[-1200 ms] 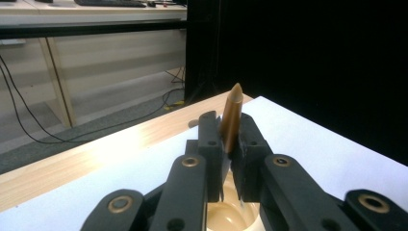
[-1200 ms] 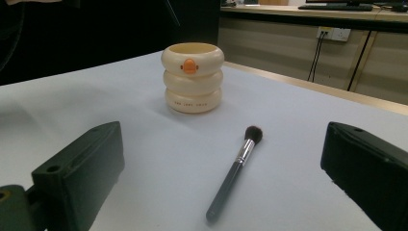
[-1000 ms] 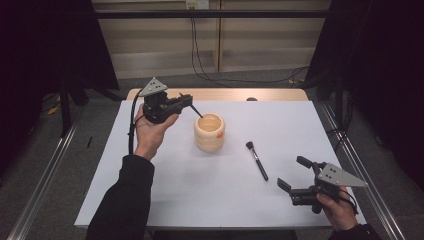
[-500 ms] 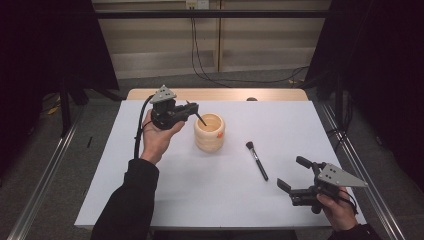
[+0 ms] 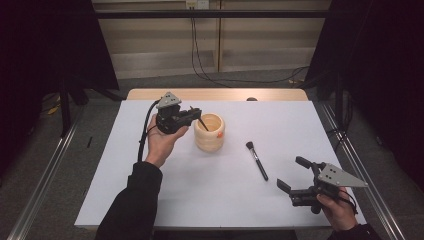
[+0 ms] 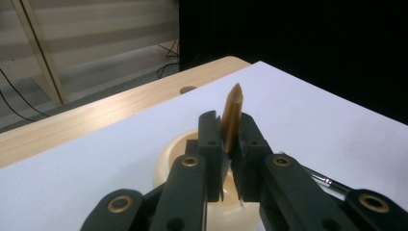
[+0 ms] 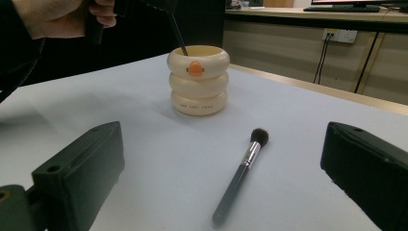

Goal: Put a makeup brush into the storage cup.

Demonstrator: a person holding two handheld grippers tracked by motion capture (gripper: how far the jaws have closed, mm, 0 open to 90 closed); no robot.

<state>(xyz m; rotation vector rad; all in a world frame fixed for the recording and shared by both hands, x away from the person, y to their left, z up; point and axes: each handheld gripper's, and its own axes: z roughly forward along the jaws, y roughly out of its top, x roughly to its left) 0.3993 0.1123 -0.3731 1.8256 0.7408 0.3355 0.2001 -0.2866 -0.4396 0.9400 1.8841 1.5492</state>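
A cream ringed cup (image 5: 209, 132) with an orange dot stands on the white table (image 5: 200, 200). Just left of its rim, my left gripper (image 5: 196, 114) is shut on a thin brush (image 6: 232, 115). The brush's amber pointed handle end sticks up between the jaws, and its dark lower end (image 7: 177, 31) dips inside the cup (image 7: 198, 79). A black makeup brush (image 5: 256, 160) lies flat to the right of the cup. My right gripper (image 5: 292, 172) hovers open near the front right corner with nothing between its jaws, and it faces the lying brush (image 7: 243, 168).
A bare wooden strip (image 5: 215, 94) runs along the table's far edge. Metal rails (image 5: 367, 185) flank both sides of the table. Cables trail over the floor beyond it. White surface stretches between the two hands.
The left hand has sunk and shifted slightly toward the cup, so the thin brush reaches deeper into it. The right gripper and the lying brush have stayed put.
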